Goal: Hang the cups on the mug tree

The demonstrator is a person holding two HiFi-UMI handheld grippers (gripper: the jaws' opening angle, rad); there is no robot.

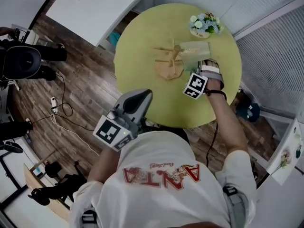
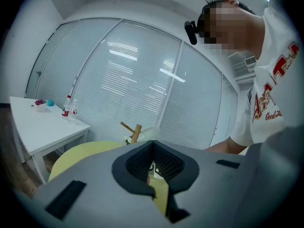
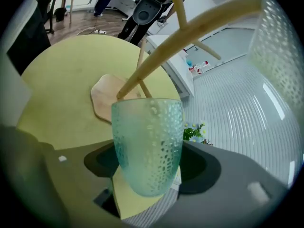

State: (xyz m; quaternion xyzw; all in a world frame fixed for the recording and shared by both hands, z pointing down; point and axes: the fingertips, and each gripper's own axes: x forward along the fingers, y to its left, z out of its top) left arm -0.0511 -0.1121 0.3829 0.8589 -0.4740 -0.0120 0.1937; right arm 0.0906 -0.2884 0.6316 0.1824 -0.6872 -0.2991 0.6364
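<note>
A wooden mug tree (image 1: pixel 170 60) stands on its flat base near the middle of a round yellow-green table (image 1: pixel 142 46). My right gripper (image 1: pixel 196 63) is shut on a translucent pale-green dimpled cup (image 1: pixel 194 51), held just right of the tree. In the right gripper view the cup (image 3: pixel 147 144) stands upright between the jaws, and one of the tree's pegs (image 3: pixel 190 37) slants above it, apart from it. My left gripper (image 1: pixel 138 99) hovers over the table's near edge with its jaws shut and nothing in them. Its own view shows the tree top (image 2: pixel 135 132) far ahead.
A small pot of blue and white flowers (image 1: pixel 205 25) sits at the table's far right edge. A white table (image 1: pixel 95 8) stands beyond, with bottles (image 2: pixel 70 109) on it. Camera gear (image 1: pixel 23 61) and cables lie on the wooden floor to the left.
</note>
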